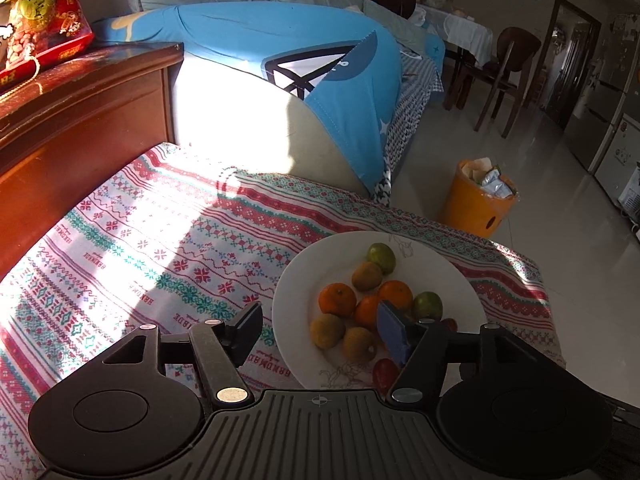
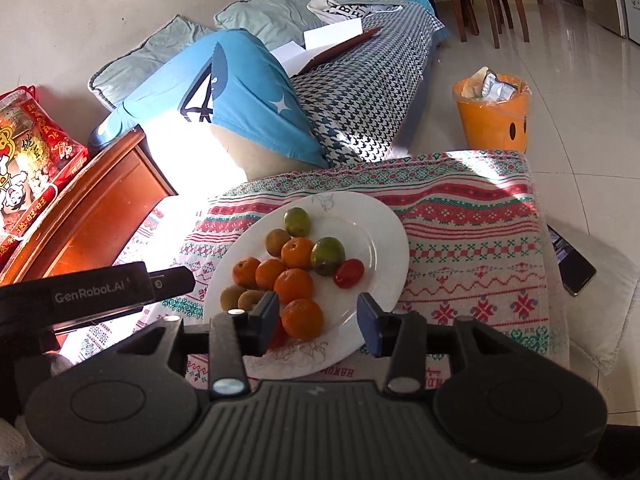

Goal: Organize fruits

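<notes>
My left claw (image 1: 316,334) hangs wide open and empty at the near-left rim of the round white china plate (image 2: 384,220) on the patterned red-and-green cloth over the worktop (image 2: 472,216); my right claw (image 2: 318,320), equally agape and empty, brackets the nearest glossy orange mandarin (image 2: 302,319). I should close gently on its middle, lifting straight up so the neighbouring brown kiwis (image 2: 240,295) and the red tomato (image 2: 349,273) don't roll.
</notes>
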